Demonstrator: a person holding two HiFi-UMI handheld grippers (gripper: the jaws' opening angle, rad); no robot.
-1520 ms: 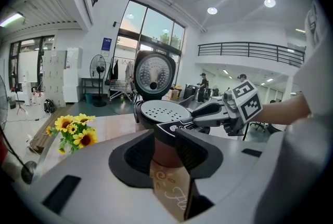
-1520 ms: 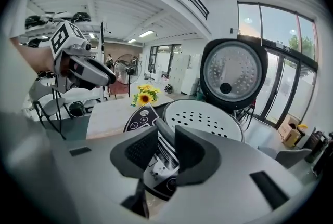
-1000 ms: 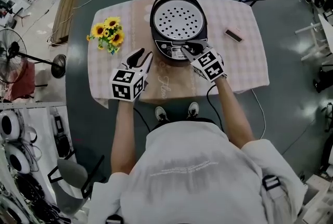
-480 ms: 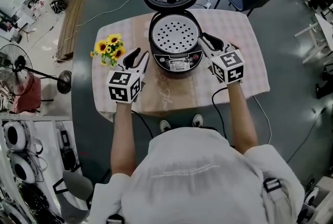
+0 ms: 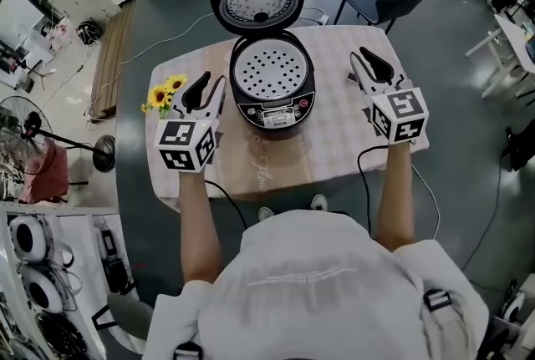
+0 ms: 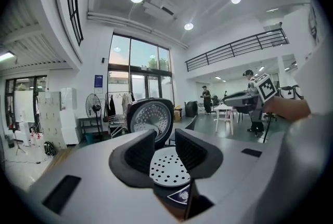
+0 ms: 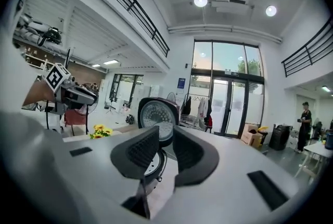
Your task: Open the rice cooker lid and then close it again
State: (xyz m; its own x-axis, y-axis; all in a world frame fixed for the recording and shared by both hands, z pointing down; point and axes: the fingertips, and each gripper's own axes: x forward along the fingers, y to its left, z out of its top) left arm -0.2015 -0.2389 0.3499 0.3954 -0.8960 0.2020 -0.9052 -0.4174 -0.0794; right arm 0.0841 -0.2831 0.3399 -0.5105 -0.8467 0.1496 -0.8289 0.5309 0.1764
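Checked tablecloth [image 5: 334,141] with the rice cooker [image 5: 272,91] near its far edge, lid [image 5: 257,3] raised.
Hinged at the cooker's far side, the lid is stood upright, inner face toward the near edge. Bare cloth is left on both sides of the cooker, with sunflowers [image 5: 163,97] to its left. The left gripper [image 5: 207,89] and right gripper [image 5: 368,66] are held flanking the cooker, clear of it, jaws partly apart and empty.
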